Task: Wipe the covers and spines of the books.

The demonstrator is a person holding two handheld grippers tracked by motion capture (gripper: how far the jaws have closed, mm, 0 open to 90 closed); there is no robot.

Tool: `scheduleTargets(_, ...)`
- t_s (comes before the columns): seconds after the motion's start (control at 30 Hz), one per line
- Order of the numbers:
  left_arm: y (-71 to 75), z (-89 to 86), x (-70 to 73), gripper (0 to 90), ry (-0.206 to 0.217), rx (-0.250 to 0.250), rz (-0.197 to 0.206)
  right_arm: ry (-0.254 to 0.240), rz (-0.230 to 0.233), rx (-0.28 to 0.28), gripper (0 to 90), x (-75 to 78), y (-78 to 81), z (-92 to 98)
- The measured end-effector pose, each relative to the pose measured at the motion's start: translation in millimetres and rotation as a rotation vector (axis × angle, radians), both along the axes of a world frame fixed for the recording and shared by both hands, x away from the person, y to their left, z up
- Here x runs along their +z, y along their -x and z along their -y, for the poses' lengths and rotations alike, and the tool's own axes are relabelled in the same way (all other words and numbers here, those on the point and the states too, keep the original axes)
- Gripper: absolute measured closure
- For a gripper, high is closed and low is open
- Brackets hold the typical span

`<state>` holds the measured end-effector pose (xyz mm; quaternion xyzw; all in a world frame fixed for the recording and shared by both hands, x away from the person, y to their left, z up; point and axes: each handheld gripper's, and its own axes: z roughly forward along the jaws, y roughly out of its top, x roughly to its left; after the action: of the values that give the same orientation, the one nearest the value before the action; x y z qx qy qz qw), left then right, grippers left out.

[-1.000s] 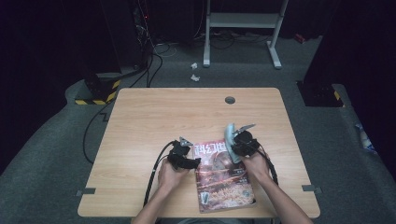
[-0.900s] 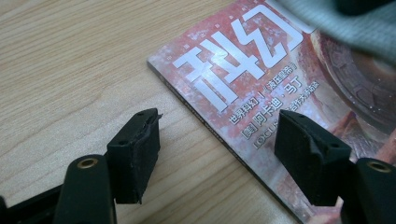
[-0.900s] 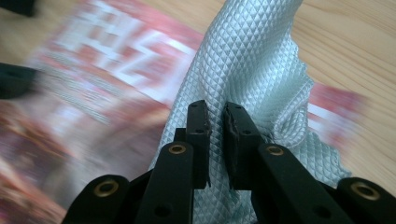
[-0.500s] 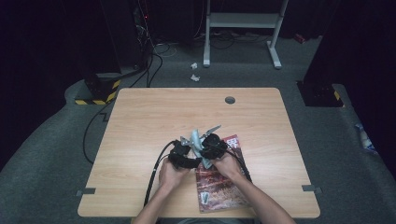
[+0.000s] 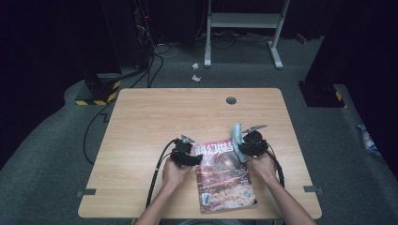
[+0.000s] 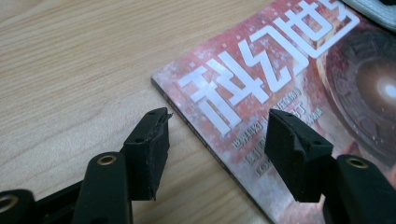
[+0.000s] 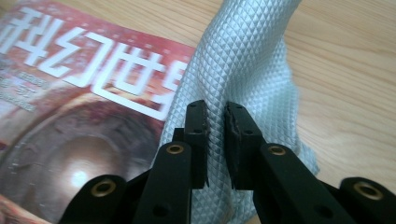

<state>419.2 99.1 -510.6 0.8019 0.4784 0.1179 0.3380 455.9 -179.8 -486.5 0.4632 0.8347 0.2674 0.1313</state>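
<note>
Right claw (image 7: pixel 215 140) pinching cloth (image 7: pixel 243 60) upright | left claw (image 6: pixel 215 144) level, straddling magazine (image 6: pixel 289 70) edge

desk: light wood-grain top (image 5: pixel 155 122), rounded corners, round grommet (image 5: pixel 231 100) near far edge
floor: grey carpet (image 5: pixel 56 154), brighter around desk
tape: yellow-black hazard strip (image 5: pixel 96 99) off the far-left corner
cables: black bundle (image 5: pixel 149 65) running along floor at far left
frame: white metal stand (image 5: pixel 244 21) behind desk
litter: crumpled paper bits (image 5: pixel 195 71) on carpet
light: overhead, room edges black
</note>
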Motion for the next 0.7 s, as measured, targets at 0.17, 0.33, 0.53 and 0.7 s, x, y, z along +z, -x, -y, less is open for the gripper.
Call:
scheduleTargets(0.17, -4.7, 3.2, 0.6, 41.8, -0.008, -0.006, -0.003, -0.09, -0.051, 0.001, 66.5, -4.0, 0.5, 7.5)
scheduleTargets(0.33, -3.8, 7.4, 0.9, 43.5, -0.014, -0.029, -0.002, -0.11, -0.056, 0.001, 69.5, -7.0, 2.5, 8.0)
scheduleTargets(0.53, 9.1, 7.4, 0.3, 45.6, -0.005, -0.042, 0.002, -0.066, -0.052, 0.037, 76.6, -4.1, 18.1, 6.1)
scheduleTargets(0.7, 6.6, 6.7, 0.5, 38.5, -0.03, -0.035, 0.003, 0.037, 0.009, 0.05, 80.9, 3.7, 12.6, -10.1)
